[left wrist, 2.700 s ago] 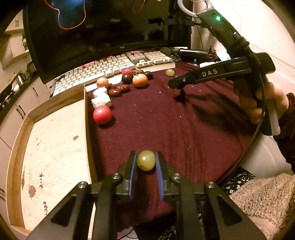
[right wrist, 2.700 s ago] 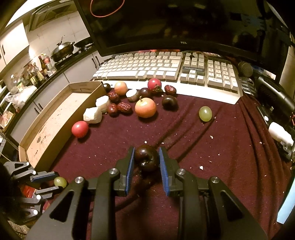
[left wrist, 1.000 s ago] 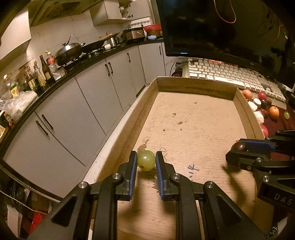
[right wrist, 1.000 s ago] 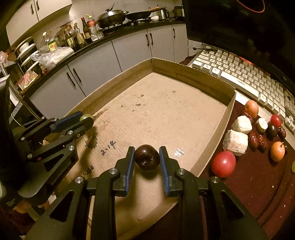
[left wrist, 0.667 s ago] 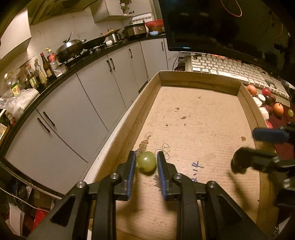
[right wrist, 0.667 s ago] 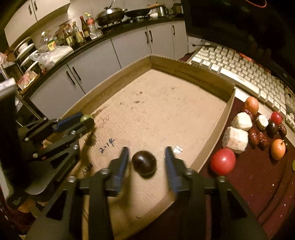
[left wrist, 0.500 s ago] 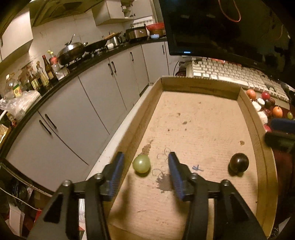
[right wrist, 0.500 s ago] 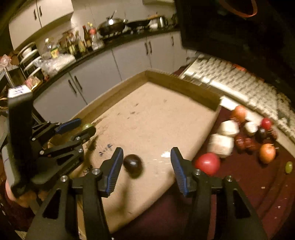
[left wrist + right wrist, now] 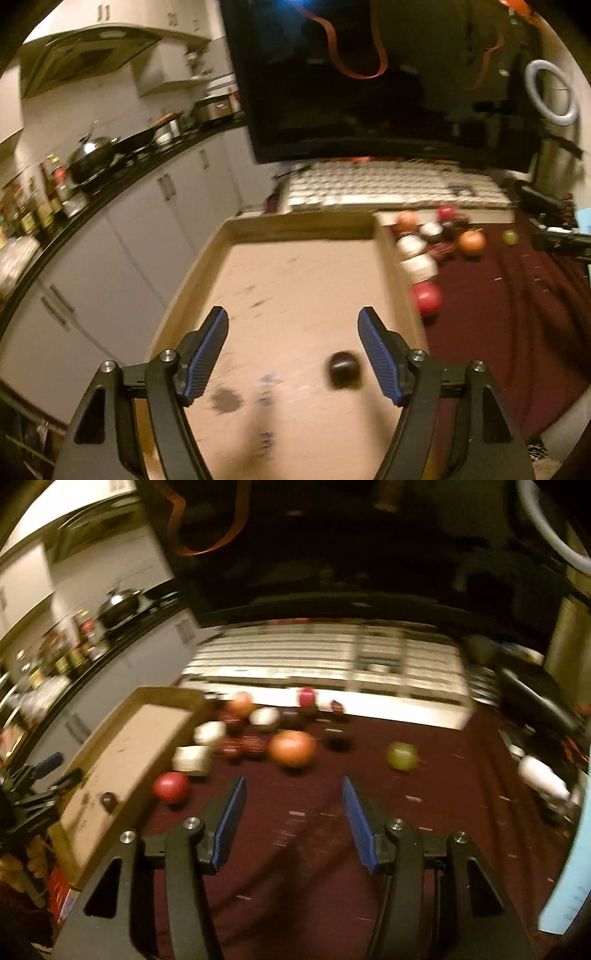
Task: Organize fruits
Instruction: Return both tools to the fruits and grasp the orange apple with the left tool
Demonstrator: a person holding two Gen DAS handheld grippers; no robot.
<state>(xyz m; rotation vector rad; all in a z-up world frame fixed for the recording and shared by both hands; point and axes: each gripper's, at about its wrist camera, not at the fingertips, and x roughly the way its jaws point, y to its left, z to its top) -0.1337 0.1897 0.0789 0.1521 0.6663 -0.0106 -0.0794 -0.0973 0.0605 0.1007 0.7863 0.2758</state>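
My left gripper (image 9: 292, 352) is open and empty above the cardboard box (image 9: 295, 280). A dark plum (image 9: 344, 370) lies on the box floor near its right finger. The green grape it let go is out of view. My right gripper (image 9: 293, 819) is open and empty over the maroon cloth (image 9: 424, 830). Ahead of it lie an orange fruit (image 9: 292, 748), a green grape (image 9: 402, 756), a red fruit (image 9: 170, 787), white chunks (image 9: 192, 759) and dark dates (image 9: 243, 746). The plum also shows in the right wrist view (image 9: 109, 799).
A white keyboard (image 9: 325, 657) and a black monitor (image 9: 388, 81) stand behind the fruit. Grey kitchen cabinets (image 9: 110, 258) and a counter with pots and bottles lie to the left. A light blue object (image 9: 569, 878) is at the right edge. Both views are blurred.
Both grippers have opened wider and pulled back from the box. The right gripper has swung right over the cloth toward the fruit pile. The grape has dropped out of the left view.
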